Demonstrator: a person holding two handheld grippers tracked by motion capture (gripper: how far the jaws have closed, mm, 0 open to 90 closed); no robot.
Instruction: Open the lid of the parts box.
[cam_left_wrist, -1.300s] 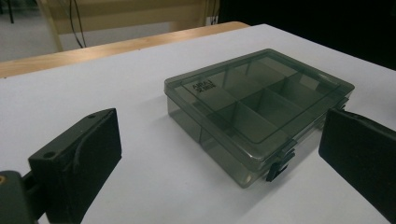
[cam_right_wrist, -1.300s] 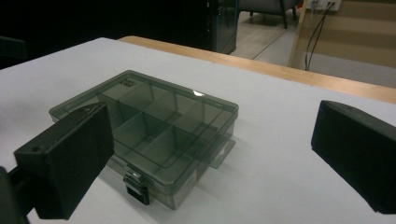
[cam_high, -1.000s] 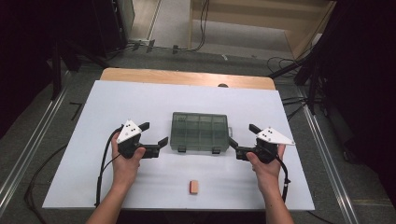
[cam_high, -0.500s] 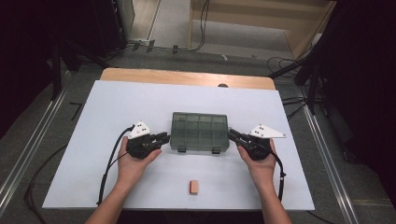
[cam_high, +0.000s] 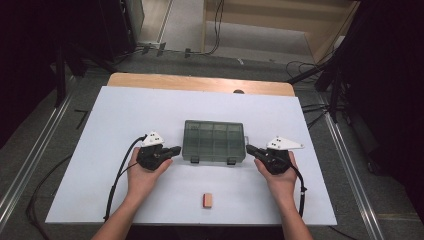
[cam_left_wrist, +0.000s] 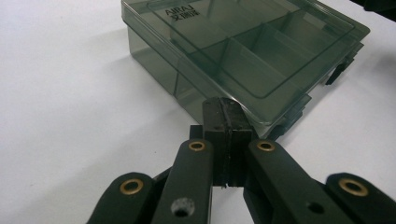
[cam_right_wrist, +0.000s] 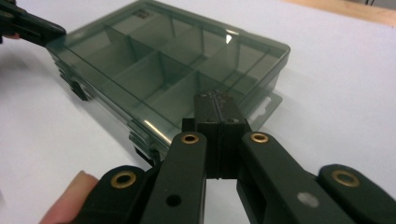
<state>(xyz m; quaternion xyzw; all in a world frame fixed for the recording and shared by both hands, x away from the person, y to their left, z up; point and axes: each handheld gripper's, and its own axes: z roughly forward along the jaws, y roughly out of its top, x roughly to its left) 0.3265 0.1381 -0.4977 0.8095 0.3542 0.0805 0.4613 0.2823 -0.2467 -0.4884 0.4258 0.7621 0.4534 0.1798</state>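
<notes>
White tabletop (cam_high: 125, 115): smoked compartment box (cam_high: 214, 141) sat centre, lid shut, latches not yet opened. Your left gripper (cam_high: 172, 150) and right gripper (cam_high: 250, 149) flanked it, jaws just closed, nothing between. Small tan block (cam_high: 208, 200) untouched near front edge.
</notes>
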